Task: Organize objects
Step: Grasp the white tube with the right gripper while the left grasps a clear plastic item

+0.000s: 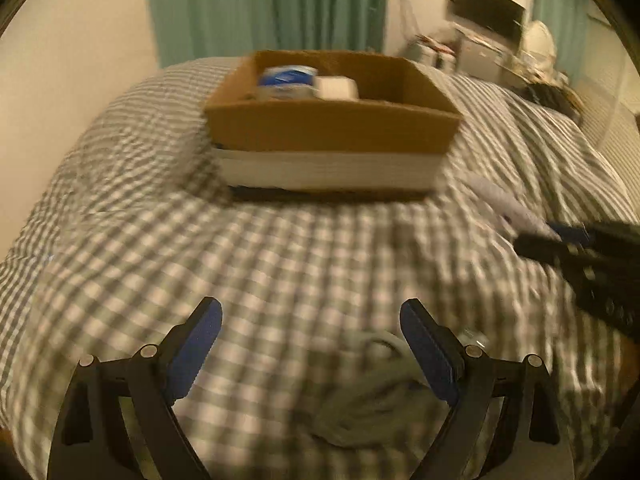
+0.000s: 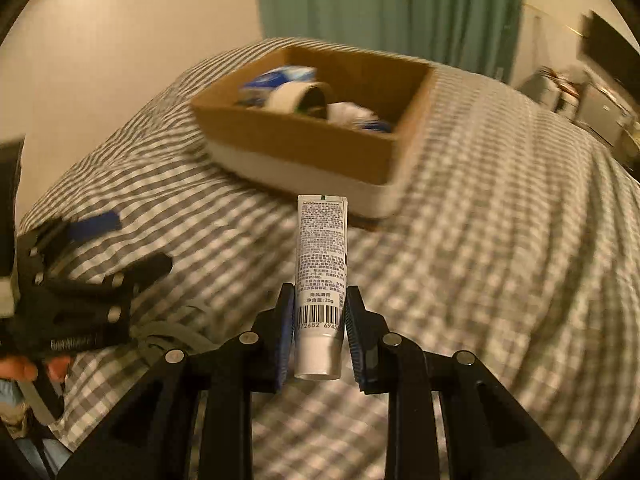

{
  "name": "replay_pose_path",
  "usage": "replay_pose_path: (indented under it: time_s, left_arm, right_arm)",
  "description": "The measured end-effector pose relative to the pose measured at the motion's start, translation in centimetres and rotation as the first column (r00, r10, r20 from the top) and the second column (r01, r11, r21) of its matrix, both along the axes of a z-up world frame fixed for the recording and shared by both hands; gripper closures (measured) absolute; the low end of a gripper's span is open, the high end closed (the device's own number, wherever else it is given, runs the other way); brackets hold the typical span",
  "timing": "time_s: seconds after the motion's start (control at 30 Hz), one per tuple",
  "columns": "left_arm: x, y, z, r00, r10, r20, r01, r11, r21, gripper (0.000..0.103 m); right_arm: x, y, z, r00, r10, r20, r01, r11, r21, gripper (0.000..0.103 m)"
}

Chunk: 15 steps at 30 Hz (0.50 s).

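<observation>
A brown cardboard box [image 1: 332, 128] with a white lower band sits on the checked bed; it also shows in the right wrist view [image 2: 304, 140]. Inside lie a blue and white pack [image 2: 276, 80], a tape roll [image 2: 300, 96] and white items. My right gripper [image 2: 320, 304] is shut on a white tube [image 2: 320, 256] with printed text and a barcode, held above the bed short of the box; the tube also shows in the left wrist view [image 1: 508, 204]. My left gripper [image 1: 312, 320] is open and empty over a grey-green cloth item [image 1: 372, 396].
The checked bedcover [image 1: 280, 264] fills both views. Green curtains [image 1: 264, 4] hang behind the bed. A dark screen [image 1: 488, 8] and cluttered furniture stand at the far right. The left gripper [image 2: 100, 248] shows at the left of the right wrist view.
</observation>
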State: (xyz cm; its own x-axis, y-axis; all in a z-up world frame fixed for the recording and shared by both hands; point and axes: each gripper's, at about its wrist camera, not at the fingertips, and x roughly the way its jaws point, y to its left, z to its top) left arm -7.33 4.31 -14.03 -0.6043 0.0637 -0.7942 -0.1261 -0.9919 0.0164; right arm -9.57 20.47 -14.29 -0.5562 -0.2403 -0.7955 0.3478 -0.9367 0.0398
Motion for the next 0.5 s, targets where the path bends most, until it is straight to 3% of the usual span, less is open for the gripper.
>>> replay_pose_path:
  time_s: [0.17, 0.27, 0.4, 0.5]
  left_arm:
    - [1.9, 2.5, -1.4, 0.989, -0.135, 0.063, 0.135, 0.991, 0.005, 0.010]
    - [2.4, 3.6, -2.5, 0.979, -0.182, 0.091, 0.186, 0.982, -0.035, 0.010]
    - [1.9, 4.2, -4.5, 0.967, -0.197, 0.162, 0.211, 0.975, -0.073, 0.010]
    - [1.4, 4.0, -5.2, 0.967, -0.195, 0.164, 0.209, 0.975, -0.076, 0.010]
  right_arm:
    - [1.8, 3.7, -0.4, 0.998, -0.059, 0.018, 0.059, 0.998, 0.003, 0.079]
    - [1.4, 3.6, -0.2, 0.998, -0.068, 0.006, 0.069, 0.998, -0.009, 0.079]
    - [1.2, 2.8, -0.3, 0.998, -0.059, 0.004, 0.059, 0.998, -0.003, 0.079]
    - [0.9, 2.4, -0.7, 0.998, -0.056, 0.015, 0.056, 0.998, 0.006, 0.079]
